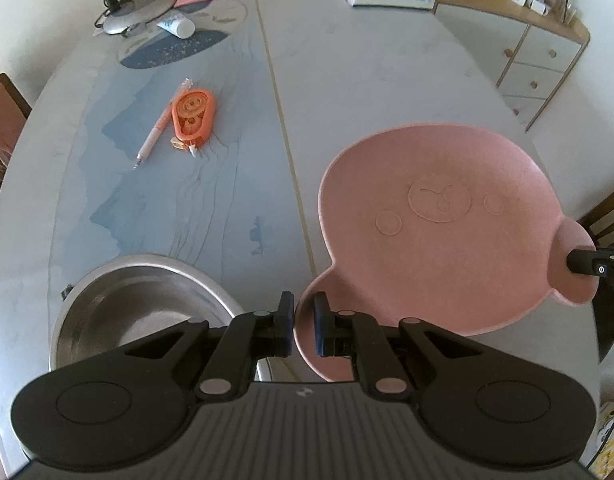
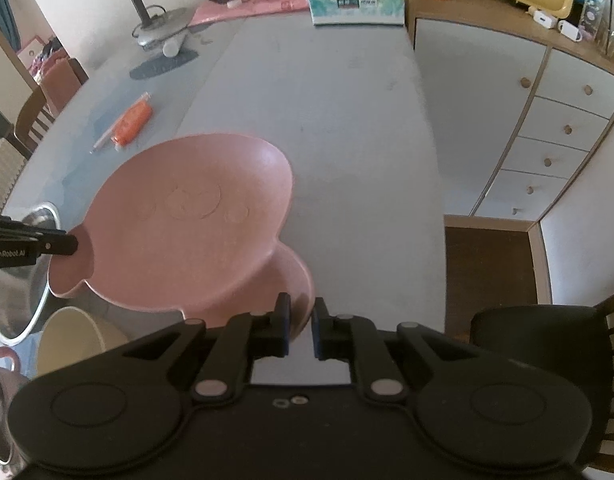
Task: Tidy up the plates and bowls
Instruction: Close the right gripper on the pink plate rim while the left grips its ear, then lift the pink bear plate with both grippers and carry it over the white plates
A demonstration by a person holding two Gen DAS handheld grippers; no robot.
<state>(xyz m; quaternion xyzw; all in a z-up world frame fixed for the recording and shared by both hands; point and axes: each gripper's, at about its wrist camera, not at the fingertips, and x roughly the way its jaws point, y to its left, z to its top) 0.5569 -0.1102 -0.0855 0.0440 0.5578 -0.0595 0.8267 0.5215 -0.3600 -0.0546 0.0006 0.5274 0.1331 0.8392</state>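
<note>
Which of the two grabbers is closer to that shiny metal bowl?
The left. The left gripper sits just right of the metal bowl, its fingers clamped on one ear of the pink plate. The right gripper clamps the plate's other ear, the plate lying between it and the bowl.

The bear-faced pink plate (image 1: 439,232) looks like matt, faintly speckled plastic with shallow embossed lines. The bowl (image 1: 139,312) beside it is brushed metal with a dull shine. The counter (image 1: 347,92) has a smooth, printed, low-sheen covering. The grippers' fingers (image 1: 285,320) are matt black plastic with blue pads. The cabinet (image 2: 547,120) has pale smooth fronts and wooden knobs
</note>
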